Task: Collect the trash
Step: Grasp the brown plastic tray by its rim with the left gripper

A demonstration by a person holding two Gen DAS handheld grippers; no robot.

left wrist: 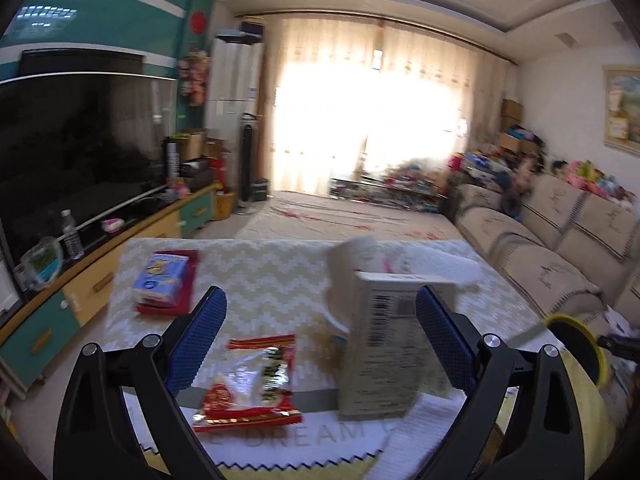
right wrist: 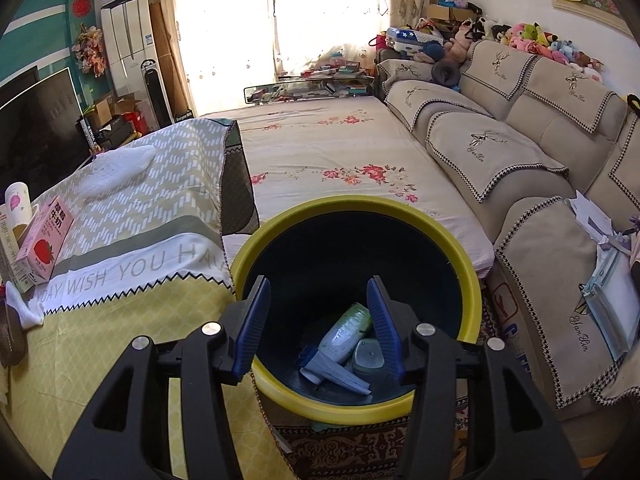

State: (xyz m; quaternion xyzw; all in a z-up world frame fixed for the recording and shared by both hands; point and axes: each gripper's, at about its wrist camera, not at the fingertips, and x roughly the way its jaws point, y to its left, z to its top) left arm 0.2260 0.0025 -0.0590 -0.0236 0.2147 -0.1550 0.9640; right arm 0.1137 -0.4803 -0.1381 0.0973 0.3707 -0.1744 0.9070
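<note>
My right gripper (right wrist: 318, 322) hangs with fingers apart and empty over the yellow bin (right wrist: 460, 248), lower centre, which already holds a bottle (right wrist: 346, 332) and scraps. My left gripper (left wrist: 320, 332), fingers wide, holds nothing; snack wrapper (left wrist: 250, 384) and carton (left wrist: 384, 344) remain on the cloth-covered worktop (left wrist: 260, 276). Cluttered living room, sofa (right wrist: 500, 152) at right.

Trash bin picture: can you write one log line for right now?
right gripper: open, empty, over yellow bin | in bin: green bottle | left gripper: open near carton

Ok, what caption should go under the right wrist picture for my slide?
Open right gripper above the yellow bin, where a green bottle and paper lie inside.
</note>
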